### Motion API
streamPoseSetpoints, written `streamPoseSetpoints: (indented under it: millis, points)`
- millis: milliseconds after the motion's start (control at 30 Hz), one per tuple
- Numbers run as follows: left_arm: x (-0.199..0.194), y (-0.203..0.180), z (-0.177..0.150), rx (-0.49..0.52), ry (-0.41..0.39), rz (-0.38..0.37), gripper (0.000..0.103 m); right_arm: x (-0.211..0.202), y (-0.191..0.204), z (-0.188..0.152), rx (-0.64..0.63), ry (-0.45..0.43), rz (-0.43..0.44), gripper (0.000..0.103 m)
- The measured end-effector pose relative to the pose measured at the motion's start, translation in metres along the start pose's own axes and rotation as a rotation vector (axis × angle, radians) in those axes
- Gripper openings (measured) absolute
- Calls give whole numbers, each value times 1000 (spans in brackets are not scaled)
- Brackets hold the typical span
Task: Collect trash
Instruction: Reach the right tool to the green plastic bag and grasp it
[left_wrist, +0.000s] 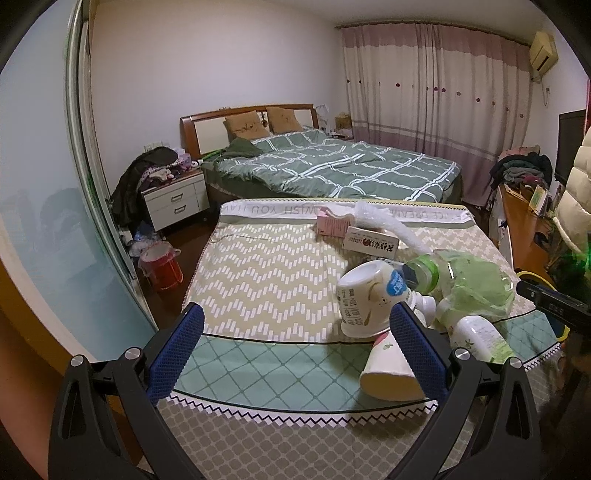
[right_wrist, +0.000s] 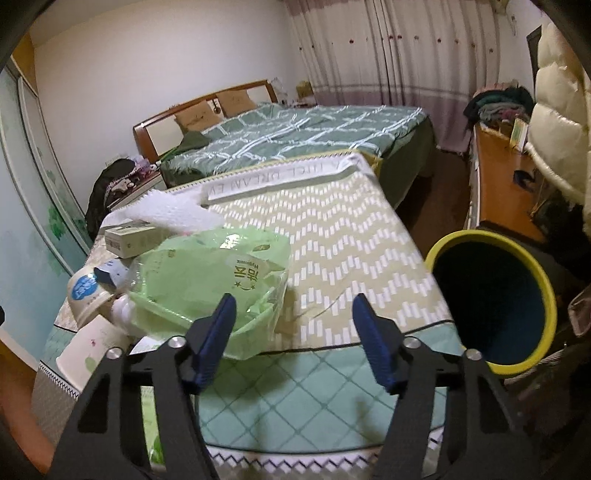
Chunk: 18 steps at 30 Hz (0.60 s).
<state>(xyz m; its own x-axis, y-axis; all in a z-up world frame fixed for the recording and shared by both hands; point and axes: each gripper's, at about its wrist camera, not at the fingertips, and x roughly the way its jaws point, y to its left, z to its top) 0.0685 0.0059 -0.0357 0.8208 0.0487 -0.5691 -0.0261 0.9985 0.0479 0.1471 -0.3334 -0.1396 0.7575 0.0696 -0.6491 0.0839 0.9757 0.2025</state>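
Observation:
A heap of trash lies on the cloth-covered table (left_wrist: 266, 273): a crumpled green plastic wrapper (left_wrist: 476, 284) (right_wrist: 207, 273), a tipped white cup (left_wrist: 364, 299), a paper cup (left_wrist: 388, 365) on its side, a white bottle (left_wrist: 480, 338), a small carton (left_wrist: 371, 243), a pink box (left_wrist: 332, 225) and white bubble wrap (left_wrist: 384, 221). My left gripper (left_wrist: 297, 317) is open above the near table edge, its right finger beside the two cups. My right gripper (right_wrist: 294, 306) is open, its left finger against the green wrapper, the right finger over bare cloth. A dark bin with a yellow rim (right_wrist: 550, 306) stands just right of the table.
Behind the table is a bed (left_wrist: 332, 162) with a green checked cover. A white nightstand (left_wrist: 177, 199) and a red bin (left_wrist: 162, 266) stand at the left by a sliding wardrobe door. A wooden desk (right_wrist: 498, 177) and a person's cream padded jacket (right_wrist: 557, 122) are at the right.

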Motion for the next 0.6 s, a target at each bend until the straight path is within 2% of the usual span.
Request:
streamPoseSetpoints:
  millis: [133, 233, 300, 333, 433, 500, 600]
  points:
    - [11, -4, 1, 4, 12, -17, 99, 16, 2, 5, -7, 38, 1, 49]
    - [16, -9, 2, 17, 16, -31, 99, 26, 3, 5, -2, 67, 20, 38]
    - [19, -13, 3, 24, 17, -38, 99, 28, 2, 4, 5, 77, 39, 21]
    - [20, -14, 3, 26, 17, -40, 99, 29, 2, 4, 9, 78, 48, 17]
    - [22, -17, 3, 30, 20, -47, 99, 24, 4, 4, 11, 65, 62, 14]
    - [22, -19, 3, 32, 22, -51, 99, 18, 2, 6, 19, 45, 72, 8]
    - [21, -22, 3, 38, 18, -59, 99, 5, 1, 11, 26, 1, 68, 6]
